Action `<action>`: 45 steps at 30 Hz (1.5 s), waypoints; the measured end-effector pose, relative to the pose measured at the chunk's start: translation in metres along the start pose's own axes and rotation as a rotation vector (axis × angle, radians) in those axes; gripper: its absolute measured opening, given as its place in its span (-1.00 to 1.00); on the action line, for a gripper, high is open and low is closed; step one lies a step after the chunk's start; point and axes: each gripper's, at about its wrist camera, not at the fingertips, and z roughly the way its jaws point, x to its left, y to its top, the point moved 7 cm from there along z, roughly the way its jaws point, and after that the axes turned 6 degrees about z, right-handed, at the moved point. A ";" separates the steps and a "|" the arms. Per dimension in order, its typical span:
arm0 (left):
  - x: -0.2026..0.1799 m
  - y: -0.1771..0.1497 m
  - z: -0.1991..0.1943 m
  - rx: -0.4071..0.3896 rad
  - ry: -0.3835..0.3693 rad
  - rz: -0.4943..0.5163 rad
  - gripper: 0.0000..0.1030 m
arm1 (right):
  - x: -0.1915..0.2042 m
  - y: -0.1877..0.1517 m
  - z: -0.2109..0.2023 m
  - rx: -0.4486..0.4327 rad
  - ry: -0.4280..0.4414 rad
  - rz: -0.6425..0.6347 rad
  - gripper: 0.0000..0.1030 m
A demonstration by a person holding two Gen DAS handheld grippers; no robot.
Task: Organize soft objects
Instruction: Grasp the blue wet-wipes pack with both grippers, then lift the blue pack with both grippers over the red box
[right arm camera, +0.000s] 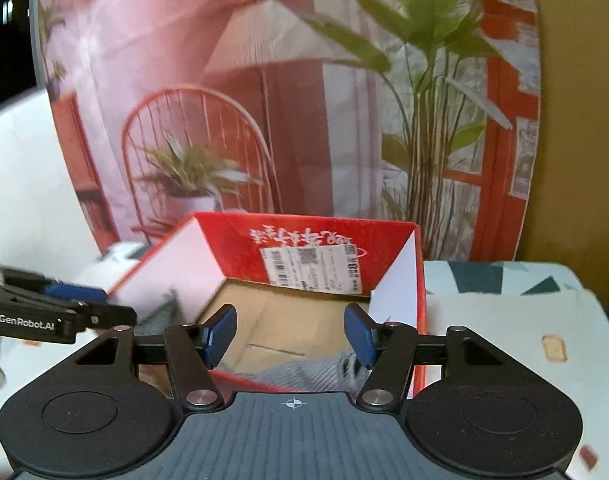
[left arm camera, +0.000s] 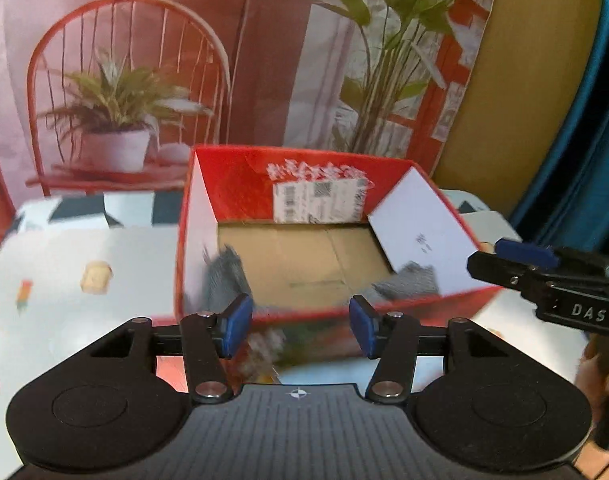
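Left gripper and right gripper: jaws apart, empty, at near rim of red box; grey cloth inside.

We see our left gripper parted and empty above the red cardboard box, grey knitted fabric lying inside it.

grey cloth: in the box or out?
In. Grey cloth lies in the red box, along its near wall; both grippers are open and empty.
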 end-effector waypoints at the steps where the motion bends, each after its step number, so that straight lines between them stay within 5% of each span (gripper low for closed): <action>1: -0.002 -0.005 -0.002 0.005 -0.007 -0.011 0.10 | -0.001 -0.005 -0.007 -0.004 0.005 0.017 0.09; 18: -0.033 -0.079 0.024 0.158 -0.110 -0.154 0.12 | -0.012 -0.111 -0.001 0.207 0.014 0.220 0.19; 28: -0.034 -0.087 0.032 0.180 -0.162 -0.219 0.26 | -0.017 -0.115 0.009 0.247 0.050 0.307 0.19; 36: -0.036 -0.084 0.027 0.155 -0.169 -0.195 0.08 | -0.011 -0.113 0.007 0.250 0.079 0.312 -0.07; 45: -0.034 -0.069 0.001 0.078 -0.177 -0.169 0.05 | 0.002 -0.096 -0.012 0.197 0.090 0.263 -0.10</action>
